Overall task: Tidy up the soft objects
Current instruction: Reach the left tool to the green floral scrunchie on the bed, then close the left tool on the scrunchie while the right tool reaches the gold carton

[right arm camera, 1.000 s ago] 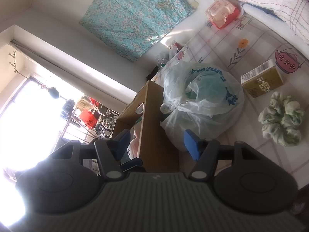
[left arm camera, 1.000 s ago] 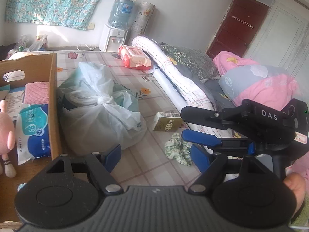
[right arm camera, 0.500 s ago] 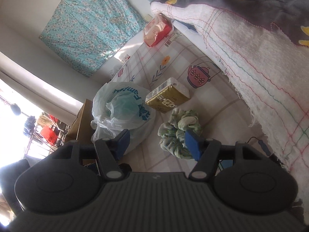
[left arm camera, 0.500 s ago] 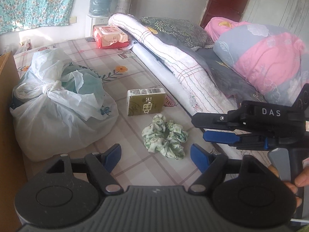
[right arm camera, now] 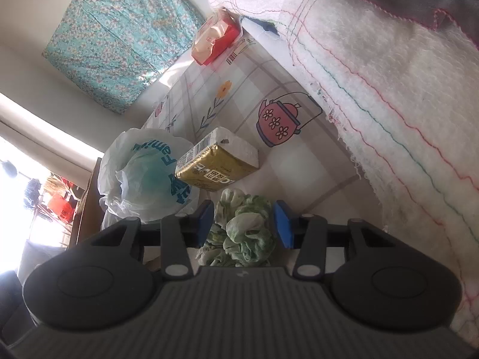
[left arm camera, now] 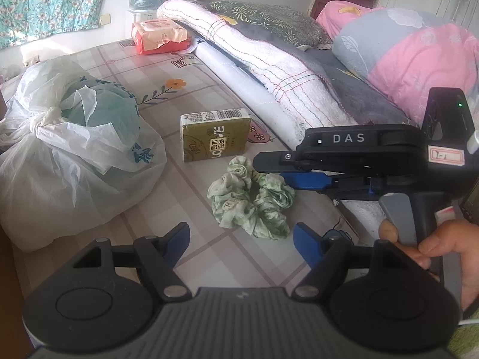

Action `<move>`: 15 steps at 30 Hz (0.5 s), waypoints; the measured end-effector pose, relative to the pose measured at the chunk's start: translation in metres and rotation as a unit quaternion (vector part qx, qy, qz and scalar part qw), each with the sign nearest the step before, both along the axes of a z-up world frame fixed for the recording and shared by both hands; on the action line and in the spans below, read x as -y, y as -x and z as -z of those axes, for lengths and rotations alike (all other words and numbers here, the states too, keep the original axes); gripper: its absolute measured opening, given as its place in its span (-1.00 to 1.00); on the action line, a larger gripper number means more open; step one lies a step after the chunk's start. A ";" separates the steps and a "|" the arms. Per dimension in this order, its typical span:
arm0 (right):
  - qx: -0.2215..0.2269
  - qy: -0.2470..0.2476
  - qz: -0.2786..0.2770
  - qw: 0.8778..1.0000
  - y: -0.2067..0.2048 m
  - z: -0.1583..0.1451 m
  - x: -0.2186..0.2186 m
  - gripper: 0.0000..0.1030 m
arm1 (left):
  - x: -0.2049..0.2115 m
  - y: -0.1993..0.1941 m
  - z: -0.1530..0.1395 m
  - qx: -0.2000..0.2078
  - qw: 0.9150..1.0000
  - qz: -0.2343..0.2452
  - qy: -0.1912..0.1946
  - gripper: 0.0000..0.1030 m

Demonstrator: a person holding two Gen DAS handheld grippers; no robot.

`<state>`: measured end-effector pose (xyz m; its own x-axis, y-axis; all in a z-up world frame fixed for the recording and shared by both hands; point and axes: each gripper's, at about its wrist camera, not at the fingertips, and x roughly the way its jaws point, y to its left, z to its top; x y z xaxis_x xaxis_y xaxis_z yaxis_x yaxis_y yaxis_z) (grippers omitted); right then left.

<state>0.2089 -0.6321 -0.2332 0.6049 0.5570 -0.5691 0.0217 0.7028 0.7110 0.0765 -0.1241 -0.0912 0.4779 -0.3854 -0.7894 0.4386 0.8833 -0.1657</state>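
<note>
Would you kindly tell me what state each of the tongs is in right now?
Left tongs: open, holding nothing.
Right tongs: open, straddling the green scrunchie, not clamped.

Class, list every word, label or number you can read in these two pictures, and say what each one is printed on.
"DAS": white letters on the right gripper body.
"Famil...": blue print on the white plastic bag, cut off by folds.
Large letters and Chinese characters on the olive tissue pack: not clearly readable.
Handwritten sticker on the gripper handle: too small.
Red tissue pack: print blurred.
</note>
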 end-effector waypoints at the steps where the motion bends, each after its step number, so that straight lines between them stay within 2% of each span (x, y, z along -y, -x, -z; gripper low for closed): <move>1: -0.005 -0.002 -0.009 1.000 -0.004 0.003 -0.004 -0.18 | 0.001 -0.002 0.002 -0.001 1.000 0.000 -0.001 0.50; 8: -0.023 -0.043 -0.080 0.996 -0.012 0.011 -0.026 -0.21 | 0.000 -0.015 0.014 -0.018 1.000 -0.007 -0.008 0.51; 15: -0.046 -0.092 -0.110 0.989 -0.017 0.020 -0.030 -0.21 | 0.001 -0.022 0.028 -0.026 0.999 -0.008 -0.020 0.44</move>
